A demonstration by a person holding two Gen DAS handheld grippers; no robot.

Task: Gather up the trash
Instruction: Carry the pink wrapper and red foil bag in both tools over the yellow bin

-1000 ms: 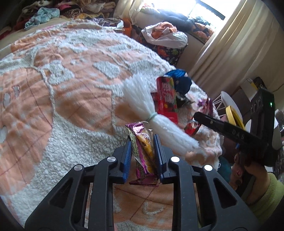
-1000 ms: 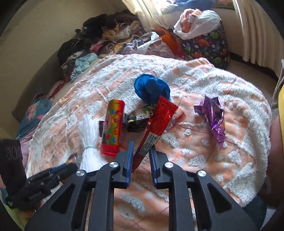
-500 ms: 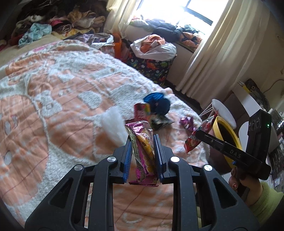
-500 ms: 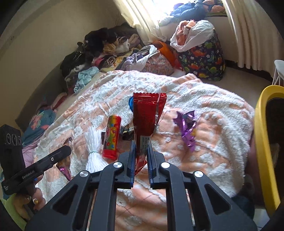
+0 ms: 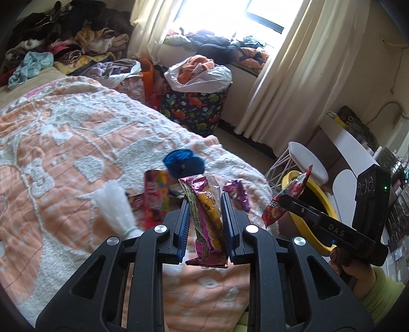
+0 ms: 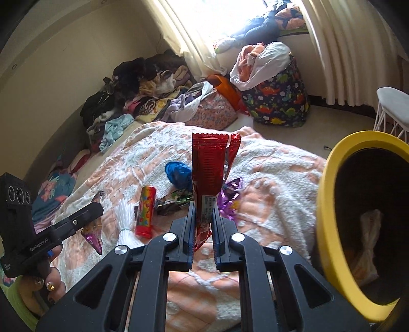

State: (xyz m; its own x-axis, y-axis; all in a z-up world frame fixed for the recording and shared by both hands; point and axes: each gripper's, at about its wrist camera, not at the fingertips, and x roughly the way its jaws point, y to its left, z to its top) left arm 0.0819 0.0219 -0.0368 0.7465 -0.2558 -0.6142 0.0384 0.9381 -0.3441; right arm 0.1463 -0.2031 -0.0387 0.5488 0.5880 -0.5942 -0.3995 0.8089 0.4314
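Transfer step in hand: right claw (image 6: 203, 224) clamps a red foil wrapper (image 6: 212, 173); left claw (image 5: 205, 219) clamps a purple snack packet (image 5: 207, 214). Next: release each over the yellow-rimmed bin (image 6: 329, 204).

Left wrist camera looks along its fingers across the bed (image 5: 64, 158) toward the window, close above the blanket. Right wrist camera faces likewise, yellow bin (image 6: 329, 204) close right. Both share the littered bedspread.

Blown-out daylight from the window (image 5: 217, 15), dim room corners, fisheye bending at edges, slight motion blur nearby
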